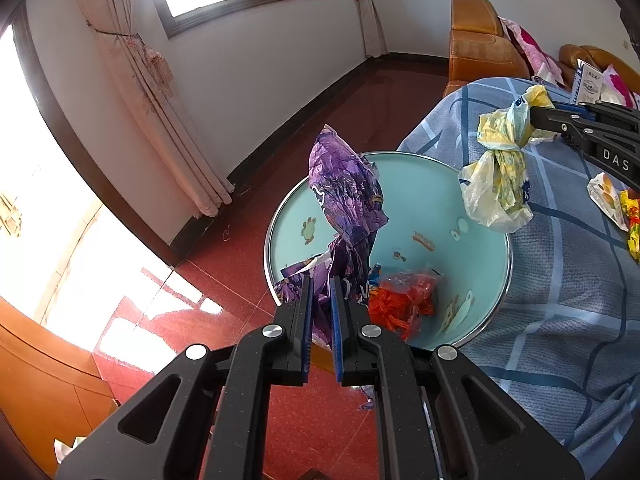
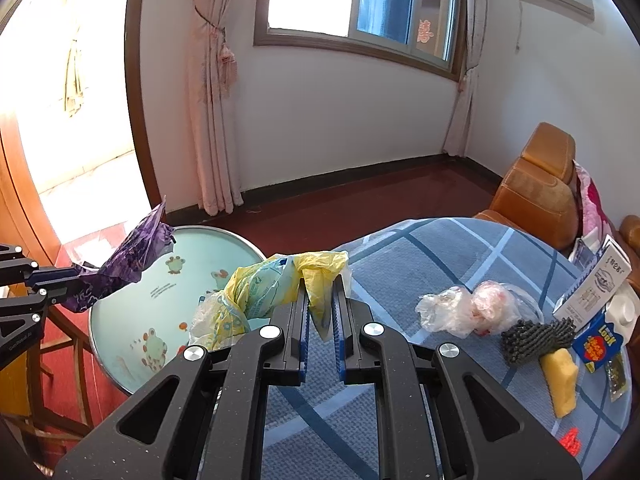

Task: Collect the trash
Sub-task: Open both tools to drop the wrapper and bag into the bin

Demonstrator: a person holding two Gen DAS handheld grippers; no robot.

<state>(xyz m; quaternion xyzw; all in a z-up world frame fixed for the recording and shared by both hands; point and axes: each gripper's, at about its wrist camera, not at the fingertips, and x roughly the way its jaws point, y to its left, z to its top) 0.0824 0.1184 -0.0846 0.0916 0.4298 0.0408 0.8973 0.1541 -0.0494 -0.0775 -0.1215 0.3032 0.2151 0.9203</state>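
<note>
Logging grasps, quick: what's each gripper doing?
Left gripper: closed on the purple wrapper.
Right gripper: closed on the yellow plastic bag.

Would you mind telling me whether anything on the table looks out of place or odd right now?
Loose litter remains on the blue checked tablecloth: a crumpled clear bag and a small red scrap near the edge. Otherwise nothing looks spilled or damaged; both grippers simply hold trash near the basin.
</note>
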